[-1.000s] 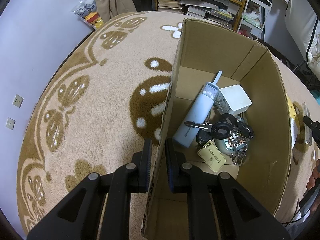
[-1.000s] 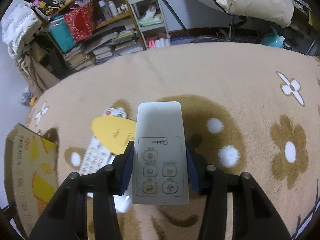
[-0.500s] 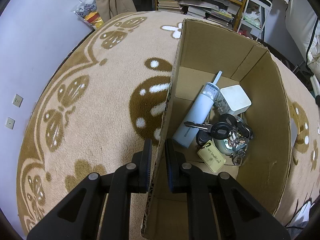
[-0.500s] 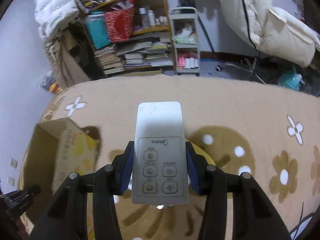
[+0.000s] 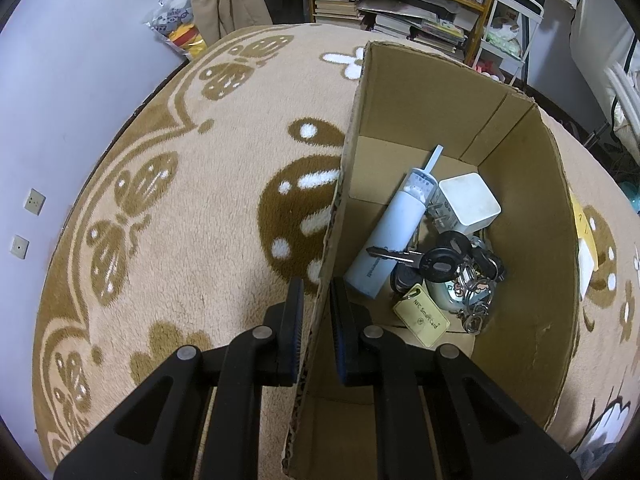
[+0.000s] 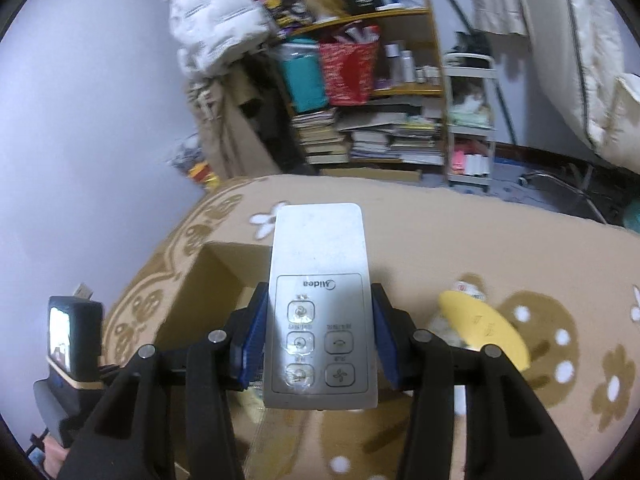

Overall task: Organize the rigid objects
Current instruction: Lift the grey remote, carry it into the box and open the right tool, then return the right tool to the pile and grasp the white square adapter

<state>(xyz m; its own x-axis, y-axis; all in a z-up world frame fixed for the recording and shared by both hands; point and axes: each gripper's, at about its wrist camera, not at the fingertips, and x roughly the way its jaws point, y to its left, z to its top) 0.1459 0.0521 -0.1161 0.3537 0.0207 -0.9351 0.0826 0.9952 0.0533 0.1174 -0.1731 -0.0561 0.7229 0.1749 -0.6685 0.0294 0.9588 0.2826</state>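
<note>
— What have my tongs got?

— My left gripper (image 5: pixel 316 312), bottom centre of its frame, is clamped on the near wall of the cardboard box (image 5: pixel 528 216), one pad outside, one inside. My right gripper (image 6: pixel 318 336) pinches the white remote (image 6: pixel 320 304) by its long edges.

— Anything unclear?

— The remote's lower end hides the carpet beneath. Inside the box, the keys (image 5: pixel 440 260) cover something round I cannot identify, beside a pale blue tube (image 5: pixel 394 236) and white charger (image 5: pixel 468 202).

— Changes?

— Right view has swung: the box now sits lower left behind the remote, and the yellow disc (image 6: pixel 484 328) has shifted right. Left view matches before, pointing steeply down.
</note>
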